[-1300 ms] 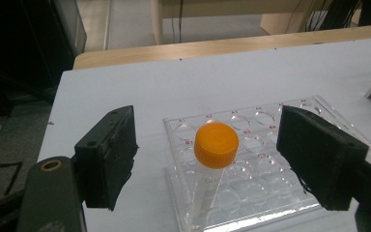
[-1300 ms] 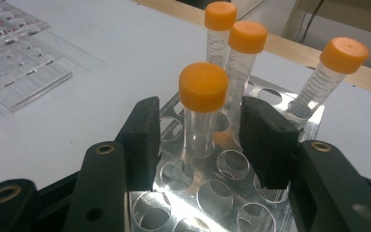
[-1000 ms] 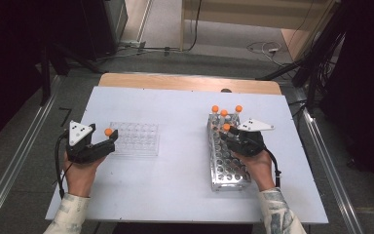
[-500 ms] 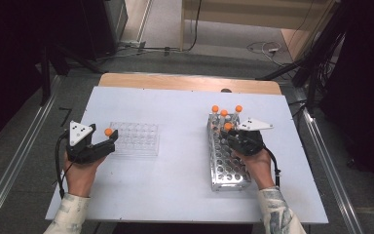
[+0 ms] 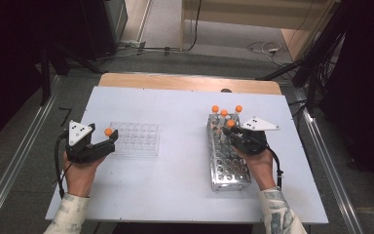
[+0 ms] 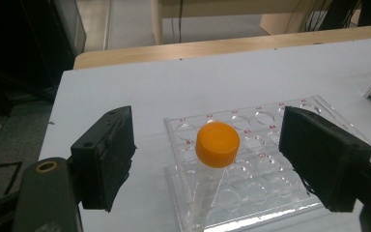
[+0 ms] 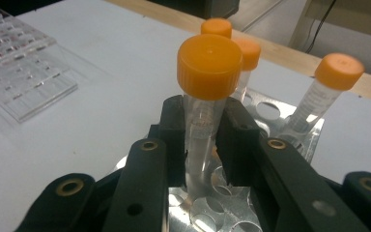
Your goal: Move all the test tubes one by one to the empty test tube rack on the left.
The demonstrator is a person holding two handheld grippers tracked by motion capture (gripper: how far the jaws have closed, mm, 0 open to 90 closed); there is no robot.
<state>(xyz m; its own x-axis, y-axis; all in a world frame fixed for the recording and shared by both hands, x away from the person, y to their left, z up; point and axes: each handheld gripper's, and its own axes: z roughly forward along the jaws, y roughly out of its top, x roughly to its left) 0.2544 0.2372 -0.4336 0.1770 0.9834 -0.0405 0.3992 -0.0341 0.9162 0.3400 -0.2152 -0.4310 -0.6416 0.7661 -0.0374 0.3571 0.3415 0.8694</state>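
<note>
Right claw (image 7: pixel 203 140) – jaws have just been closing and are now clamped on the clear body of an orange-capped tube (image 7: pixel 206 92), which stands upright between the pads, its cap above the jaw tips and its lower end at a hole of the metal rack (image 7: pixel 207 217) directly beneath. Beyond the claw's tips, three more capped tubes (image 7: pixel 331 87) stand in the far end of the same rack; the nearest sits just behind the held tube, one tilts off to the side.

Left claw (image 6: pixel 212 159) – jaws stand wide, pads well clear on both sides of a second orange-capped tube (image 6: pixel 216 147). That tube sits between the jaws, leaning a little, its base in the clear plastic well tray (image 6: pixel 270 188) that lies under and ahead of the claw. No pad touches it.

In the high view both claws sit low over the white tabletop (image 5: pixel 175 180), the left claw (image 5: pixel 108 141) at the near corner of the tray (image 5: pixel 136 139), the right claw (image 5: pixel 230 132) over the rack (image 5: pixel 226 165) – well apart from each other.
</note>
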